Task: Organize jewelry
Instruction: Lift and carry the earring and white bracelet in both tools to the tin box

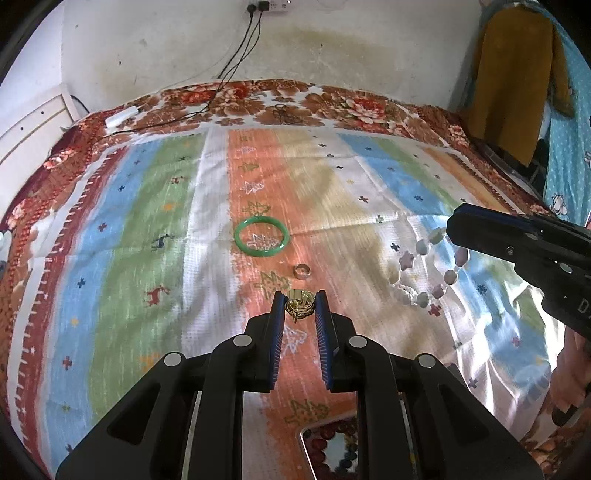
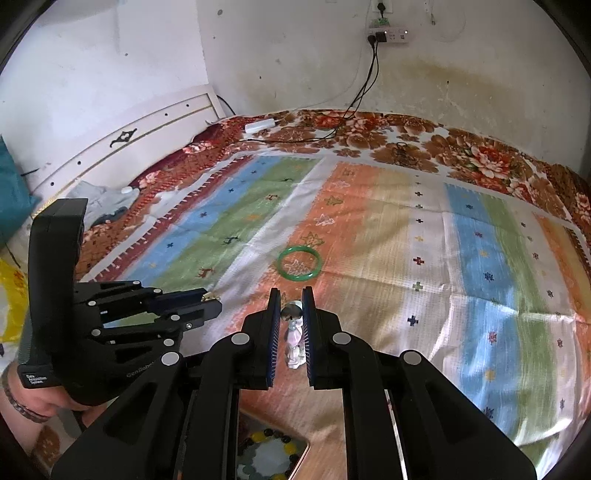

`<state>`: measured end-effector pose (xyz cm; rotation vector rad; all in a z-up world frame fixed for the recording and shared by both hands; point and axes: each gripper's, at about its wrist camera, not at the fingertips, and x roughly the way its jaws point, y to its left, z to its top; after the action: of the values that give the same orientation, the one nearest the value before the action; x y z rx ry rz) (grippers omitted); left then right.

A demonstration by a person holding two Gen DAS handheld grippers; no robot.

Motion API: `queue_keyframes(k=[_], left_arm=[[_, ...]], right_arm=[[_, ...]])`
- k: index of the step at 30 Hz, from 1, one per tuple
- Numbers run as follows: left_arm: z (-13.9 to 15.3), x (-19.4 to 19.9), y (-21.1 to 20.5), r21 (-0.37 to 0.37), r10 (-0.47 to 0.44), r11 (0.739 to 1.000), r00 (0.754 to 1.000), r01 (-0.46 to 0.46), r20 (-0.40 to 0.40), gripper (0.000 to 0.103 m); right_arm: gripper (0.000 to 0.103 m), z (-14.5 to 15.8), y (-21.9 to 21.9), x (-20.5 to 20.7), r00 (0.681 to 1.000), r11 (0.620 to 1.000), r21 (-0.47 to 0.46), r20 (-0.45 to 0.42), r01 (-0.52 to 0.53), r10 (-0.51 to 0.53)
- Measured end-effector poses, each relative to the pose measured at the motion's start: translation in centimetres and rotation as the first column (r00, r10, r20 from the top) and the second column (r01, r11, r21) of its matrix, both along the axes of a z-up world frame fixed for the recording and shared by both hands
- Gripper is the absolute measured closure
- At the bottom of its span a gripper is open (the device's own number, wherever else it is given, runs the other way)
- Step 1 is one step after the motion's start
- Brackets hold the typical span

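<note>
Jewelry lies scattered on a bed (image 1: 147,229) under a striped cloth (image 1: 332,192) with a floral blanket beneath, a stained white wall (image 1: 332,48) and power strip (image 2: 388,36) behind. Nearest, at six o'clock, a tray (image 2: 295,459) holds dark and yellow beads. Left tongs (image 1: 300,305) are clamped on a gold chain (image 1: 300,308). Right tongs (image 2: 291,310) are nipped nearly closed on a pale bead bracelet (image 1: 424,273) that dangles at three o'clock. Farther out, toward twelve o'clock, sit a small ring (image 1: 301,271), then a green bangle (image 1: 261,236).
</note>
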<state>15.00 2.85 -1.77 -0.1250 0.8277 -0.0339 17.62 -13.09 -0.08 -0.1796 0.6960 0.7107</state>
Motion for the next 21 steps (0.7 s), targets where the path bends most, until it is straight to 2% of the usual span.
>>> queue_keyframes(k=[6,21], left_arm=[[0.3,-1.5,-0.8,-0.005,-0.016,1.000,1.000,0.017,0.016,0.087],[0.4,-5.5,-2.3,-0.014,-0.058,0.998,0.998,0.059,0.027,0.087]], right_arm=[[0.090,0.5,-0.6,-1.6,0.999,1.000,0.010,0.043,-0.003,0.003],[0.090,1.5,-2.1,-5.9,0.998,0.997,0.056,0.035,-0.057,0.056]])
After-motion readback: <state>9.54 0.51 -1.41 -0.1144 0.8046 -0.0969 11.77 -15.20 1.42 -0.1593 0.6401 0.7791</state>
